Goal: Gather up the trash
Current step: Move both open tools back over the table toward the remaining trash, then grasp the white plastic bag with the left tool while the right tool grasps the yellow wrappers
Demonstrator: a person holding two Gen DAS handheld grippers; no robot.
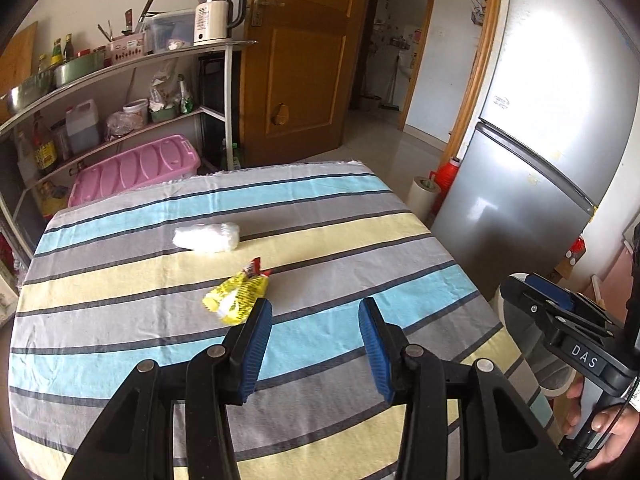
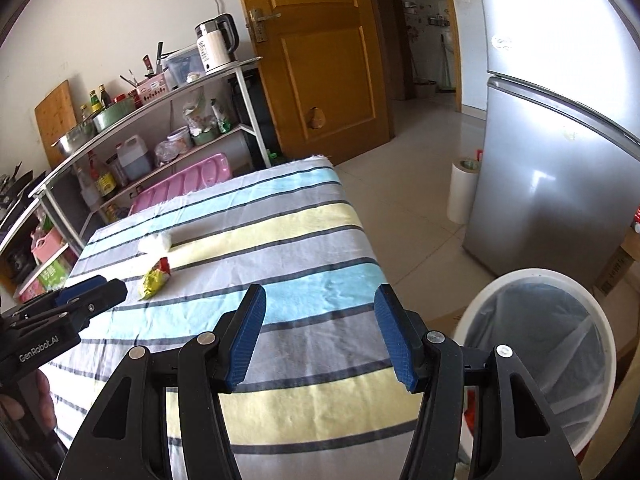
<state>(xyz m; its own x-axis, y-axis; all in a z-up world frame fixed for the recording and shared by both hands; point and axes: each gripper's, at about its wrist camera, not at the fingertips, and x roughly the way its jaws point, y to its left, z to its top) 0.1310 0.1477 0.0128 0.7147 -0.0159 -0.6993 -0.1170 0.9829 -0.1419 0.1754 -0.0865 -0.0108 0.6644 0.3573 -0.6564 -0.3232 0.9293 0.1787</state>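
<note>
A crumpled yellow wrapper with a red end (image 1: 237, 296) lies on the striped tablecloth (image 1: 120, 320), just ahead and left of my open, empty left gripper (image 1: 316, 312). A white crumpled tissue wad (image 1: 207, 237) lies farther back. In the right wrist view the wrapper (image 2: 154, 278) and tissue (image 2: 156, 242) lie at the left, well away from my open, empty right gripper (image 2: 320, 300), which hovers over the table's right edge. A white trash bin with a clear liner (image 2: 548, 344) stands on the floor at the right of the table.
A metal shelf rack (image 1: 120, 64) with a kettle, bottles and bowls stands behind the table, with a pink bin (image 1: 132, 168) under it. A silver fridge (image 1: 540, 140) and a paper roll (image 2: 462, 192) stand to the right. A wooden door (image 1: 304, 60) is behind.
</note>
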